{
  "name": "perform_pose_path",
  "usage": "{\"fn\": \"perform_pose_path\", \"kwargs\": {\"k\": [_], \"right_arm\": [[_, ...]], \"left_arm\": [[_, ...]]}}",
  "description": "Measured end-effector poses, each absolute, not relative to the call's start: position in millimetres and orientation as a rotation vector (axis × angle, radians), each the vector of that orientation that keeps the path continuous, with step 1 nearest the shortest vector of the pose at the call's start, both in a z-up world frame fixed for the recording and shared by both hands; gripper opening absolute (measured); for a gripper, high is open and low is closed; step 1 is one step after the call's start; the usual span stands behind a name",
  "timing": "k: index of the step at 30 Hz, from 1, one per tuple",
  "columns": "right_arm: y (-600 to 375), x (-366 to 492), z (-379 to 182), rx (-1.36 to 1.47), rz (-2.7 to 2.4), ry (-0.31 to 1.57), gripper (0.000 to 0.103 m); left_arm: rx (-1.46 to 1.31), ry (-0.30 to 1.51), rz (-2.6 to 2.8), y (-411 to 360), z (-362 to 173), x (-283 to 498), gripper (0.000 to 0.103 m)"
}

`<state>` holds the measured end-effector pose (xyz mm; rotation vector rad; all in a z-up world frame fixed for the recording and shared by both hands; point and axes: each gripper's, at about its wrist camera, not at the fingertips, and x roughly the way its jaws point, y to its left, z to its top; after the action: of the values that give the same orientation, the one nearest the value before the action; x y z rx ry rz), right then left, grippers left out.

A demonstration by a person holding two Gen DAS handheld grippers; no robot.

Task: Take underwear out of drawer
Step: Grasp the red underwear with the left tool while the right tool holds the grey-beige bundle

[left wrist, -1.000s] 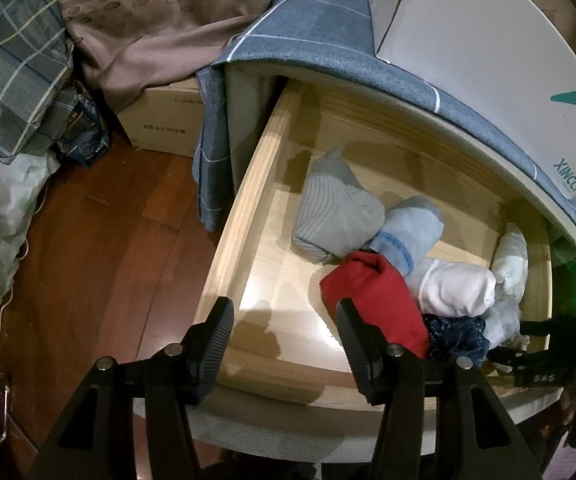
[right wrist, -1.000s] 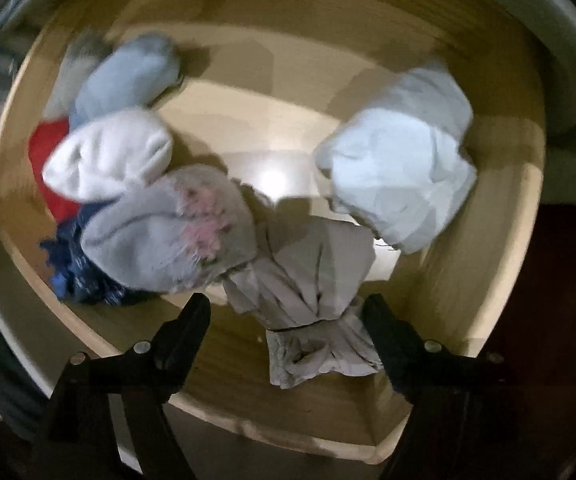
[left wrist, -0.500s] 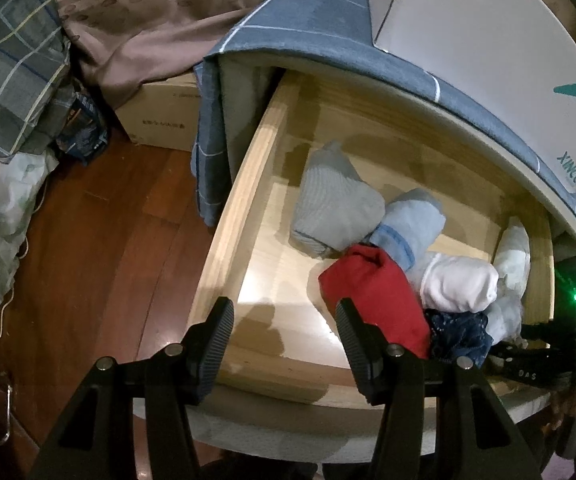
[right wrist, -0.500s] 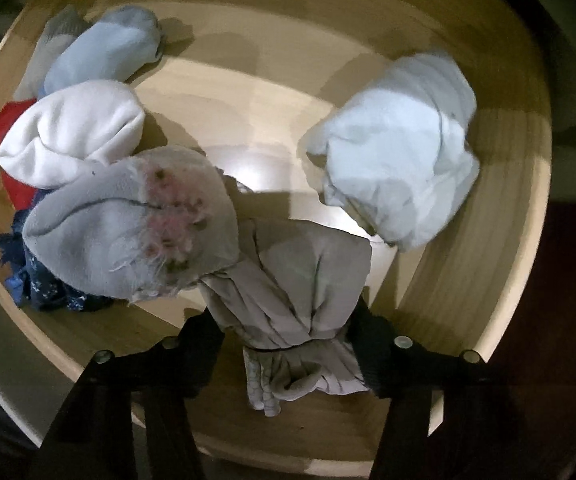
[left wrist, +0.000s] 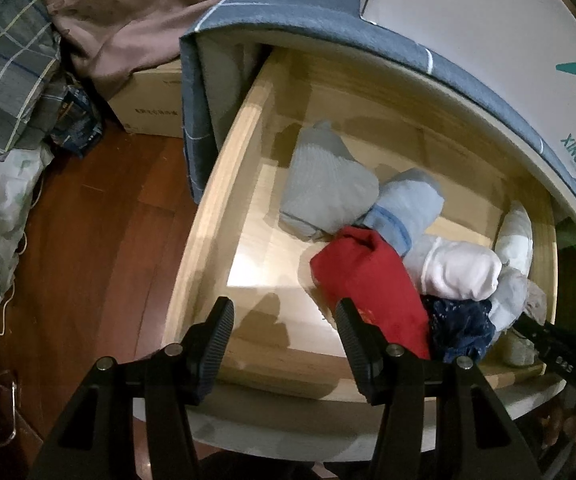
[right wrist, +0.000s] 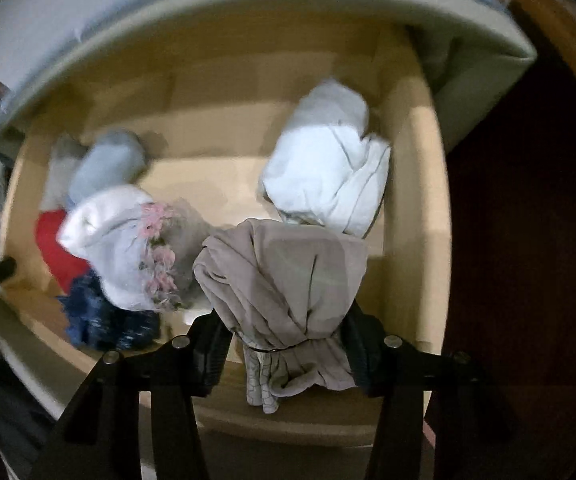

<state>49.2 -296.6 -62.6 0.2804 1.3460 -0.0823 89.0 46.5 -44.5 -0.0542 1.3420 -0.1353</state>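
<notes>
The wooden drawer (left wrist: 216, 216) stands pulled out, holding several rolled pieces of underwear. In the right wrist view a beige bundle (right wrist: 284, 272) sits between the fingers of my right gripper (right wrist: 286, 328). The jaws are closing and both pads press its sides. It hangs raised above the drawer's front right corner (right wrist: 415, 200). My left gripper (left wrist: 284, 312) hovers open over the drawer's front left part, nothing between its fingers. A red roll (left wrist: 367, 276) lies just right of its right finger. The right gripper's black body (left wrist: 547, 340) shows at the drawer's right end.
Grey (left wrist: 323, 192), light blue (left wrist: 407, 204), white (left wrist: 455, 268) and dark blue (left wrist: 459, 324) rolls lie in the drawer. A white bundle (right wrist: 327, 160) and a flowered pale one (right wrist: 136, 248) flank the beige one. A blue checked sheet (left wrist: 288, 0) overhangs the drawer; a cardboard box (left wrist: 148, 100) stands on the floor.
My right gripper's jaws closed from wide apart onto the beige bundle, then lifted it while the view rolled. The left gripper stayed put and open.
</notes>
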Motion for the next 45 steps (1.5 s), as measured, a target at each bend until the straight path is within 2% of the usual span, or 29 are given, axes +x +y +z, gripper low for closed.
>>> {"fn": "perform_pose_path", "kwargs": {"k": [6,13,23,26,29,45], "right_arm": [[-301.1,24.1,-42.5,0.333,-0.099,1.247,0.047],[-311.8,19.7,-22.8,0.356,-0.092,1.24,0.047],[-301.6,24.4,-43.6,0.388,-0.08,1.241,0.047],[-304.9,22.8,-42.2,0.396,-0.075,1.247,0.047],[-303.9,22.7,-43.4,0.396,-0.073,1.25,0.047],[-304.7,21.8,-45.5,0.423,-0.063,1.258,0.047]], "left_arm": [[-0.051,1.366,-0.133,39.6,-45.7,91.5,0.055],[-0.155,1.446,-0.207,15.4,-46.7,88.9,0.055],[-0.154,1.533,-0.23,-35.0,-63.4,91.8,0.055],[-0.136,1.547,-0.216,-42.3,-71.4,94.7,0.061],[-0.095,1.573,-0.193,-50.3,-81.5,97.0,0.061],[0.032,1.688,-0.159,-40.9,-110.5,119.0,0.064]]}}
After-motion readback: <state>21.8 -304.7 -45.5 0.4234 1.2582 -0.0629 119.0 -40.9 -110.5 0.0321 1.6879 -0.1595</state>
